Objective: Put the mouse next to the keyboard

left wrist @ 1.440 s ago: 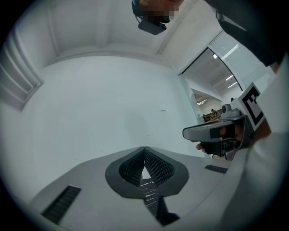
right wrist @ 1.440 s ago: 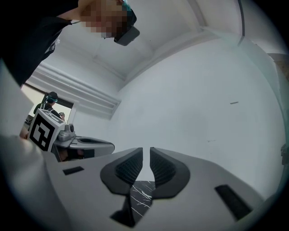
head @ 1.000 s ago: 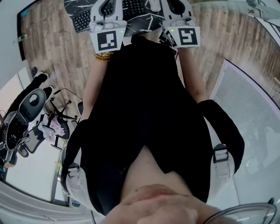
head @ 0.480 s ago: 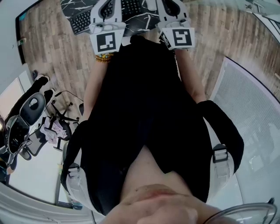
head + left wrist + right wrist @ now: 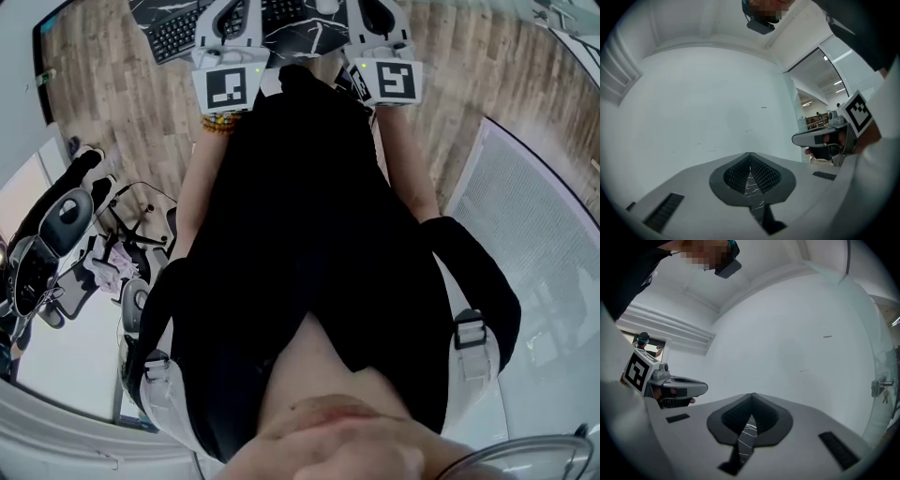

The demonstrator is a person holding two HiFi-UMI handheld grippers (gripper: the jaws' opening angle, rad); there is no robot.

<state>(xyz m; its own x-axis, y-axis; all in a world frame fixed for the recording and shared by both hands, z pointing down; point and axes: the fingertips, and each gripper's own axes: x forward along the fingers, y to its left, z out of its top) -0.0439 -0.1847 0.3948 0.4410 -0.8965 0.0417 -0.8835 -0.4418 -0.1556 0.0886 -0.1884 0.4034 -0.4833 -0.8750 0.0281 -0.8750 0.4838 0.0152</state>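
Note:
A black keyboard (image 5: 174, 36) lies on a black marbled mat (image 5: 309, 39) at the top edge of the head view. A pale rounded thing (image 5: 326, 6) beside it may be the mouse; it is mostly cut off. Both grippers are held over that mat in front of the person's chest. My left gripper (image 5: 232, 17) (image 5: 750, 158) has its jaws together with nothing between them. My right gripper (image 5: 376, 13) (image 5: 752, 398) is likewise shut and empty. Both gripper views look up at a white wall, and each shows the other gripper (image 5: 820, 138) (image 5: 679, 386) to the side.
The person's black-clad torso (image 5: 309, 234) fills the middle of the head view. A wooden floor (image 5: 112, 103) surrounds it. An office chair (image 5: 58, 225) stands at the left and a white ribbed panel (image 5: 534, 216) at the right.
Both grippers stay close together at the top of the head view, drifting only slightly. A little more of the keyboard shows now.

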